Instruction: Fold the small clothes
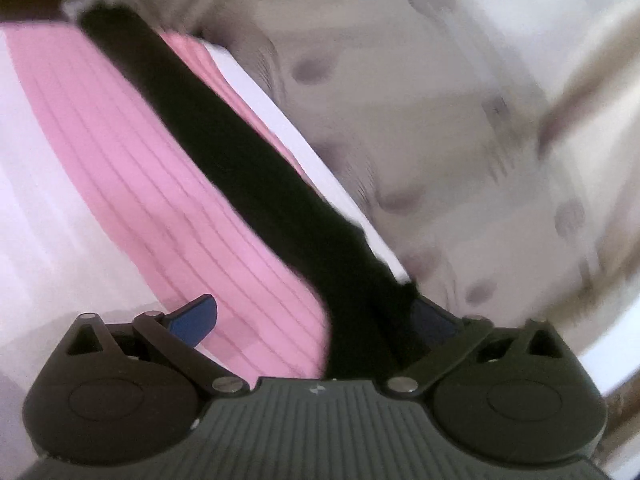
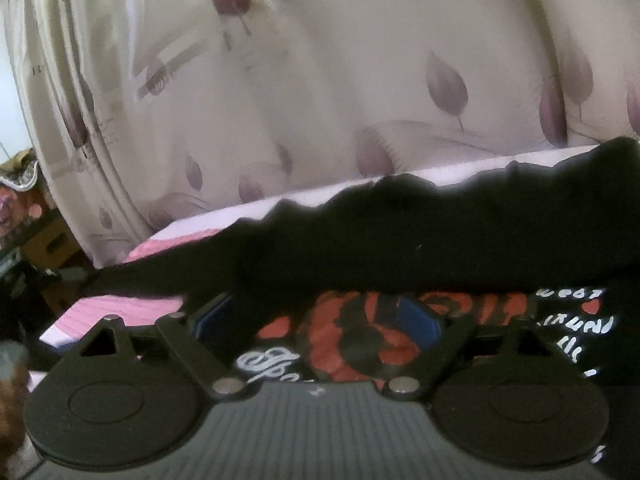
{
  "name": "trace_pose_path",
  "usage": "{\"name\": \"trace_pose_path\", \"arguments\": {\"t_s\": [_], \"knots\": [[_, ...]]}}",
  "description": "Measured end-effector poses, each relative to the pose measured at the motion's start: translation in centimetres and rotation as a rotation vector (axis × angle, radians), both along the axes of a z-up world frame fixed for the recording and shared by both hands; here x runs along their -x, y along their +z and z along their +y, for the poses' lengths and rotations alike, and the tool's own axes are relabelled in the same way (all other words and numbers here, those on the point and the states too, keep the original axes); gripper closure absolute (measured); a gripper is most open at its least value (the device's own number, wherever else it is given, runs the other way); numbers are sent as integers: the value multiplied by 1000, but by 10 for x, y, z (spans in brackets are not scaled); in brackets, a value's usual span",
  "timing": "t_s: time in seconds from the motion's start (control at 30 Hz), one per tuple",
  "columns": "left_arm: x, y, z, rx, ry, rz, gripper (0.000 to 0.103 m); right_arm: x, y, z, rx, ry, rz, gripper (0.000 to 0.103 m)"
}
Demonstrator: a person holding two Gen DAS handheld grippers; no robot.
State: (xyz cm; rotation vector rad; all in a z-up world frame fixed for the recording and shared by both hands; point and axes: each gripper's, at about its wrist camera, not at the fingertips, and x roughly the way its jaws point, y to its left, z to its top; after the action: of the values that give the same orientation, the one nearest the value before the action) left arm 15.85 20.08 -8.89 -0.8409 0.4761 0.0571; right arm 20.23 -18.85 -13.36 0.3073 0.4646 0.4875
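Note:
A small black garment with a red and white print lies on a pink striped cloth. In the left wrist view a black strip of the garment (image 1: 224, 152) runs from the top left down between the fingers of my left gripper (image 1: 316, 320), whose blue pads (image 1: 196, 320) stand wide apart. In the right wrist view the black garment (image 2: 400, 232) is bunched across the fingers of my right gripper (image 2: 320, 316), its printed face (image 2: 360, 336) between the blue pads (image 2: 420, 316), which stand apart.
The pink striped cloth (image 1: 132, 184) covers a pale surface (image 1: 44, 208). A cream curtain with purple leaf shapes (image 2: 320, 80) hangs behind. Dark clutter and boxes (image 2: 36, 240) sit at the far left.

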Motion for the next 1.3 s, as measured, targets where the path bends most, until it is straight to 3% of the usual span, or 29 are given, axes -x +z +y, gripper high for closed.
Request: {"name": "trace_pose_path", "arguments": {"t_s": [0.1, 0.17, 0.37, 0.5, 0.67, 0.73, 0.77, 0.8, 0.83, 0.87, 0.9, 0.97, 1.07, 1.3], "knots": [[4, 14, 44, -61, 21, -19, 14, 0, 1, -1, -8, -1, 0, 13], [6, 23, 74, -95, 60, -20, 14, -1, 0, 0, -14, -5, 3, 13], [16, 46, 182, -107, 229, -2, 14, -1, 0, 2, -6, -7, 6, 13], [-15, 44, 239, -47, 177, 59, 13, -2, 1, 2, 2, -11, 11, 13], [-45, 24, 264, -47, 131, 126, 8, -1, 1, 5, 23, -25, 13, 13], [-52, 17, 265, -44, 119, 130, 9, -1, 1, 6, 31, -26, 16, 13], [-55, 15, 264, -50, 116, 130, 17, -2, 1, 7, 34, -25, 18, 13], [-58, 14, 264, -71, 123, 137, 42, -2, 1, 7, 37, -25, 19, 13], [-62, 14, 264, -106, 142, 163, 60, -2, 1, 8, 39, -26, 20, 13], [-65, 13, 266, -136, 169, 195, 97, -2, 1, 8, 42, -27, 21, 13], [-65, 12, 270, -131, 186, 201, 97, -2, 1, 8, 43, -27, 22, 13], [-55, 19, 274, -71, 218, 129, 97, -2, 2, 8, 40, -27, 20, 13], [-46, 51, 252, -98, 217, 32, 97, -2, 1, 6, 22, -30, 22, 13], [-52, 147, 121, -237, 4, -164, 97, 0, -1, -8, -72, -68, -3, 13]]}}
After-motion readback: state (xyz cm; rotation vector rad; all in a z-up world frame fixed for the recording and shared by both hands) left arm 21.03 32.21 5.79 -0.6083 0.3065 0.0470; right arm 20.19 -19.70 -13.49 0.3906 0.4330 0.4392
